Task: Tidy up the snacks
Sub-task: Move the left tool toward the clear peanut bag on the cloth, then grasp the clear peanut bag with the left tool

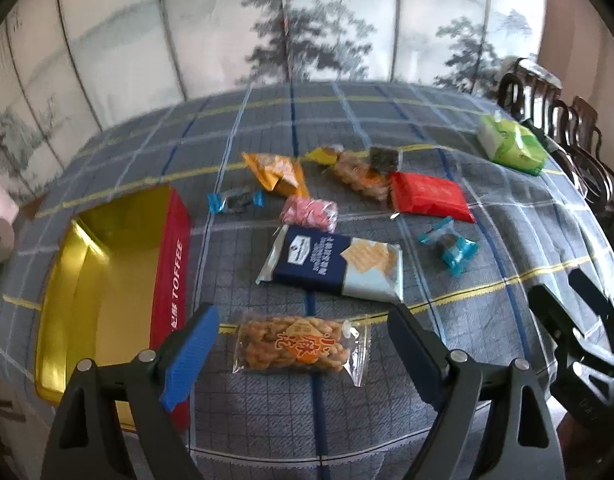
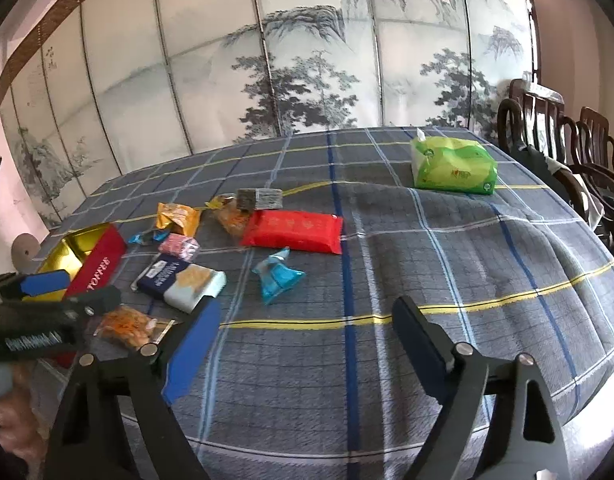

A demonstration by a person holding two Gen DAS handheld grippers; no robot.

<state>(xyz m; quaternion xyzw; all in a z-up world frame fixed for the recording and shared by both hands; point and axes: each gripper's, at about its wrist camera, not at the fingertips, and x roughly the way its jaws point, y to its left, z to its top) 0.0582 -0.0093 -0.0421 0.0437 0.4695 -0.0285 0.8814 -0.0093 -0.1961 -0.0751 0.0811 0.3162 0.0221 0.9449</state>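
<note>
A: Surface, room?
B: Table (image 2: 447,264) under grey plaid cloth; painted folding screen (image 2: 307,60) behind, dark wooden chairs (image 2: 555,140) at right.
A: Items?
B: Open gold-lined red tin (image 1: 119,272) at left; crinkly foil snacks (image 1: 331,268) scattered mid-table.
A: Tongs?
B: Left tongs (image 1: 303,332) spread wide, straddling the clear cracker pack (image 1: 295,344), no contact. Right tongs (image 2: 307,332) wide, empty.
</note>
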